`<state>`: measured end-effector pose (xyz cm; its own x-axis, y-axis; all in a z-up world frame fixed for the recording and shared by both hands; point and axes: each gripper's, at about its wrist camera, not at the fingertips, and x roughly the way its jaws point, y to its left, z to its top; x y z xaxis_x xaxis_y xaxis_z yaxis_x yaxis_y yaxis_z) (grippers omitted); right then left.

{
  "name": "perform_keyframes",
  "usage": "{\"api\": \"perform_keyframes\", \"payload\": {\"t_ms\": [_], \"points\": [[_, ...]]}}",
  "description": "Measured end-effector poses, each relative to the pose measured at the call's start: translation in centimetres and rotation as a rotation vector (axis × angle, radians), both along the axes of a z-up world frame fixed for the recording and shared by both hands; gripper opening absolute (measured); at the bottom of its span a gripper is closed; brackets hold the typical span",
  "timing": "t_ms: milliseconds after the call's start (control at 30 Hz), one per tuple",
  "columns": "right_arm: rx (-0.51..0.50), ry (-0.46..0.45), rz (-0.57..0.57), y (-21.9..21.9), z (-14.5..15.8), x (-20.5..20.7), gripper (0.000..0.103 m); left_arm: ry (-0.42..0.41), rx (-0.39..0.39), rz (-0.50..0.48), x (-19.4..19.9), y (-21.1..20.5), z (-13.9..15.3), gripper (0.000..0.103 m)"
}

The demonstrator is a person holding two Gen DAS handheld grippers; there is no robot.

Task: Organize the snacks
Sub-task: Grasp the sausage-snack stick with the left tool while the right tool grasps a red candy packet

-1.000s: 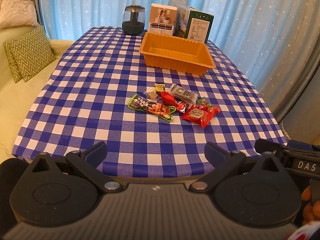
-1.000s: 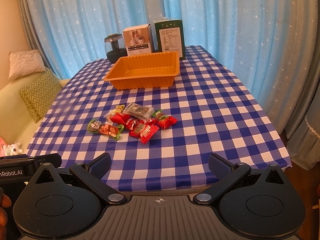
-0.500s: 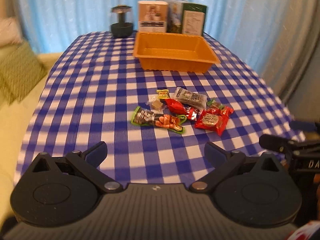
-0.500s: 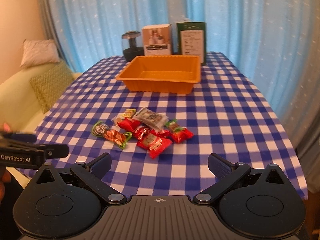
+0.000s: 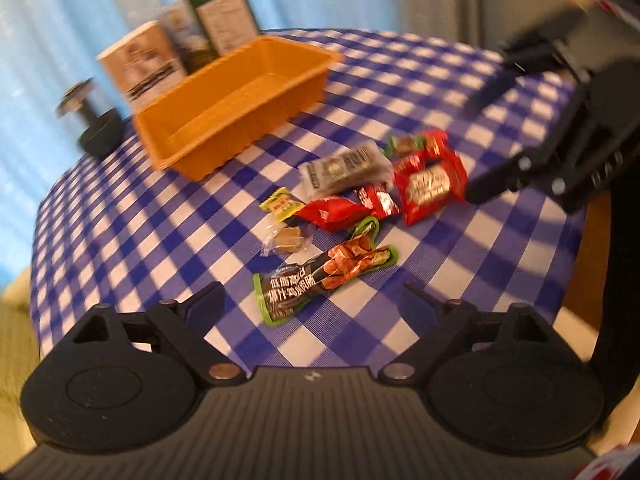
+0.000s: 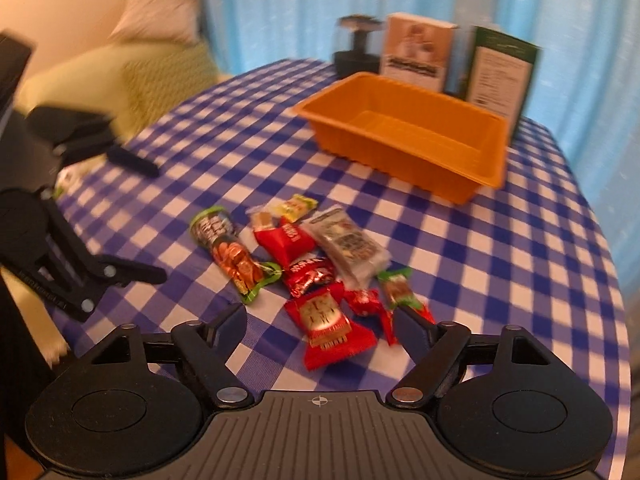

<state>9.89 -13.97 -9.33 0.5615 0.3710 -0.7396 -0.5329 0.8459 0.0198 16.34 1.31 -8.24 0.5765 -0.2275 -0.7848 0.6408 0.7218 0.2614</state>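
A blue-and-white checked table (image 6: 500, 264) carries an orange tray (image 6: 404, 132), seen at 1 o'clock from the right wrist camera, with two boxes (image 6: 416, 52) and a dark jar (image 6: 356, 46) standing behind it at 12 o'clock. Snack packets (image 6: 320, 264) lie heaped mid-table, near the tray yet apart from it. The right gripper (image 6: 320, 320) hangs over a red packet (image 6: 326, 320) at the heap's near edge, jaws wide apart and empty. The left gripper (image 5: 310, 300), jaws likewise spread and empty, hovers at a long green-edged packet (image 5: 324, 272). A small yellow candy (image 5: 282, 204) sits at the heap's 11 o'clock side.
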Motion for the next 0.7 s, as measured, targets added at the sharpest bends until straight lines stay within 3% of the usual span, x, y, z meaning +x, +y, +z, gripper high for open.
{"api": "perform_keyframes", "payload": {"t_ms": [200, 333, 533, 700], "points": [[-0.092, 0.073, 0.114, 1.4, -2.4, 2.9, 0.067, 0.031, 0.044, -0.141, 2.6, -0.2, -2.0, 0.083], [-0.1, 0.127, 0.115, 1.5, -3.7, 4.3, 0.054, 0.05, 0.06, -0.242, 3.8, -0.8, -2.7, 0.071], [-0.108, 0.156, 0.085, 0.9, -4.6, 5.3, 0.039, 0.112, 0.088, -0.39, 5.3, -2.0, -3.6, 0.06], [-0.061, 0.178, 0.042, -0.2, -4.6, 5.0, 0.035, 0.195, 0.089, -0.383, 6.1, -2.3, -4.2, 0.046]]}}
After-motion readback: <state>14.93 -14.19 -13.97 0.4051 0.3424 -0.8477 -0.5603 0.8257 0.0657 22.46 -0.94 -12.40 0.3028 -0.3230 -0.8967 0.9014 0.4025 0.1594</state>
